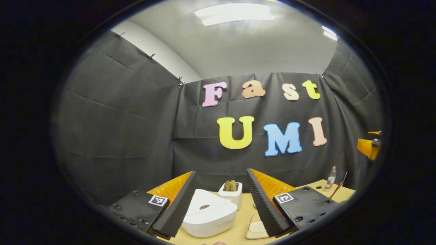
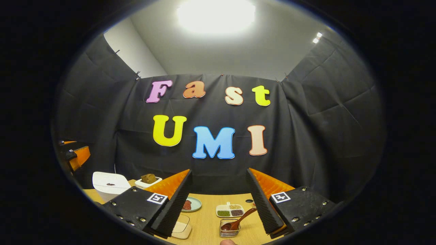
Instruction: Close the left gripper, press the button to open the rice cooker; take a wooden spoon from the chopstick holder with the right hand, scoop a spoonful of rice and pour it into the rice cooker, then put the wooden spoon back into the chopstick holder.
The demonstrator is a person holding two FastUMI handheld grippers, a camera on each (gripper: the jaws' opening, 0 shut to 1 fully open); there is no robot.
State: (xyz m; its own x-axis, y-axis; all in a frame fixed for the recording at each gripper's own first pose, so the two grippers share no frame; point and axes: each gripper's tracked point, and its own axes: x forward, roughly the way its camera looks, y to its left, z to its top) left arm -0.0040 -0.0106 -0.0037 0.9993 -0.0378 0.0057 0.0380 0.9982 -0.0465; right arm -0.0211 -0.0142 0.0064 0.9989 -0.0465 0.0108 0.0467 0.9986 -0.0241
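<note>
Nothing of the task is looking done yet. In the left gripper view, the left gripper is hanging over the near edge of the table with its jaws spread wide and holding nothing, so the closing that must come before the button press is still waiting. Just beyond its fingertips the rice cooker is sitting with its lid down flat, a small dark mark on the lid; I cannot tell from here which part is the button. A little behind it, a white holder is standing with brown wooden pieces poking out, probably the chopstick holder. Toward the far right corner a small bottle is standing.

In the right gripper view, the right gripper is likewise gaping wide and gripping nothing. Nearest, between its fingers at the near edge, a wooden spoon is resting with its bowl in a small clear container, handle leaning up to the right, so it is not in the white holder now. Just behind, a divided tray of grains is lying, with a small plate to its left.

Left to do, as I judge it: everything, from closing the left gripper and pressing, through scooping and pouring, to returning the spoon.
</note>
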